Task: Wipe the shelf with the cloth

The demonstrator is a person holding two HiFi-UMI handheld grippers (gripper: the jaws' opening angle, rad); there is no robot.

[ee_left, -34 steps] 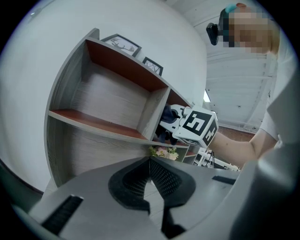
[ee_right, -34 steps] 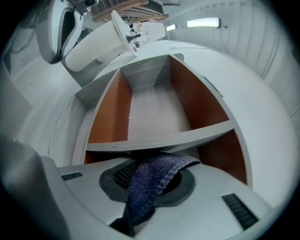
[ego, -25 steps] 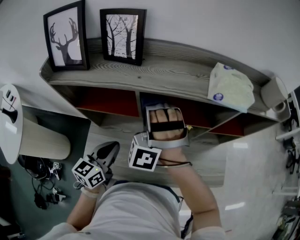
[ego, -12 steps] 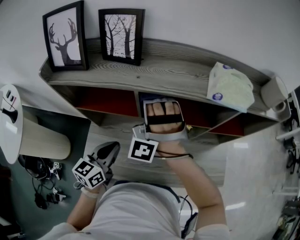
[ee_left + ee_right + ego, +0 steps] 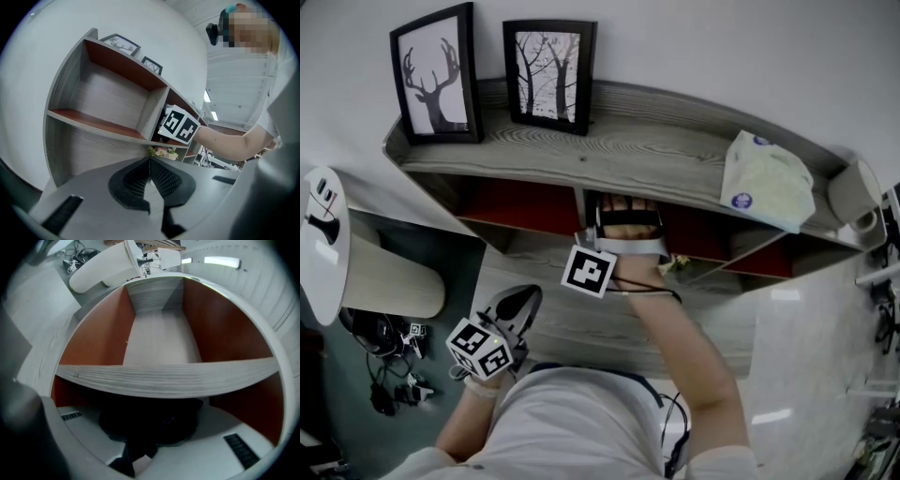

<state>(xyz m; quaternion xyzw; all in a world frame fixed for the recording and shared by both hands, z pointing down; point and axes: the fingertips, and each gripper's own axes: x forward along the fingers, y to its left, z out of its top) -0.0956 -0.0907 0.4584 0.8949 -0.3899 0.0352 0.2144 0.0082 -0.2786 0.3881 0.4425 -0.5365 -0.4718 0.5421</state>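
The grey wooden shelf [image 5: 656, 150] has red-backed compartments under its top board. My right hand [image 5: 628, 225] reaches into the middle compartment, and the right gripper's marker cube [image 5: 588, 270] sits just outside it. In the right gripper view, the right gripper [image 5: 150, 420] lies in shadow below a shelf board [image 5: 164, 376]. It looks shut on a dark bunched cloth [image 5: 164, 418]. My left gripper [image 5: 523, 295] hangs low at the left, away from the shelf. Its pads [image 5: 161, 178] meet with nothing between them.
On the top board stand a deer picture [image 5: 439, 73], a tree picture [image 5: 549, 75], a pale tissue pack [image 5: 766, 178] and a roll [image 5: 853, 192]. Small flowers [image 5: 162, 152] sit on a lower shelf. A round white table [image 5: 323, 244] stands at the left.
My right hand has pushed deeper into the middle compartment, so its fingers are now mostly hidden under the top board. The left gripper has stayed put.
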